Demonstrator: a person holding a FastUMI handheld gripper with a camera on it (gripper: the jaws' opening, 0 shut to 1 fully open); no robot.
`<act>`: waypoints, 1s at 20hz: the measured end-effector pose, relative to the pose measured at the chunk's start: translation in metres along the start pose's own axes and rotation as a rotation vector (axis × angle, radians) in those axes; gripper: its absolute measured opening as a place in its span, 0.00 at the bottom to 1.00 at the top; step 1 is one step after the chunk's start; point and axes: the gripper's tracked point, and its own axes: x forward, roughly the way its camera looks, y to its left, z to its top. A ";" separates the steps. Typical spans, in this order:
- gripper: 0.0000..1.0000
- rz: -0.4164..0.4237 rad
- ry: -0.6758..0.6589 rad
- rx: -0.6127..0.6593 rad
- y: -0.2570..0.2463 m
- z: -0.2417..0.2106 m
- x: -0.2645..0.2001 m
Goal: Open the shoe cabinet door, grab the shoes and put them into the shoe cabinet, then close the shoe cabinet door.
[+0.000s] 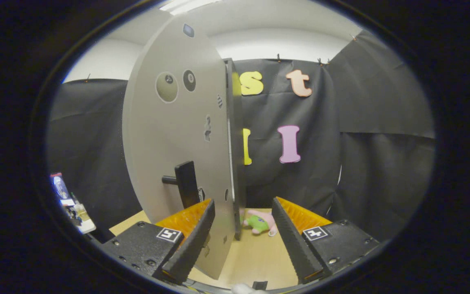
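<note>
gripper [243, 222]: spread wide, grasping nothing; its two fingers reach forward with a broad gap between them.
left finger [192, 239]: lies close against the face of the door, just below the handle; whether it touches the panel I cannot tell.
right finger [294, 241]: stands free over the surface, well apart from the door.
door [174, 134]: a tall pale grey panel, swung open and seen almost edge-on; its free edge runs down into the gap between the fingers, nearer the left one. Round stickers sit high on its face, smaller marks lower down.
handle [186, 183]: a dark flat bar standing off the door on a short stub, just above and beyond the left fingertip.
cabinet [237, 155]: only a narrow dark upright strip shows directly behind the door's edge; its inside is hidden from here.
shoe [261, 222]: a small pink and green soft slipper lying on the surface beyond the fingers, in the gap between them, just beside the foot of the cabinet and outside it. Whether there is one or a pair I cannot tell.
surface [255, 261]: light wood, under the fingers and running on to the black cloth wall.
wall [361, 163]: black cloth, hung behind and to either side.
clutter [69, 200]: a few small items on a white ledge, far out beyond the left finger, too small to make out.
</note>
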 end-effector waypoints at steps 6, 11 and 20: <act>0.94 -0.025 -0.006 0.018 0.063 -0.003 0.008; 0.94 -0.037 -0.005 0.048 0.120 -0.009 0.028; 0.97 0.058 0.015 0.017 0.228 -0.011 0.067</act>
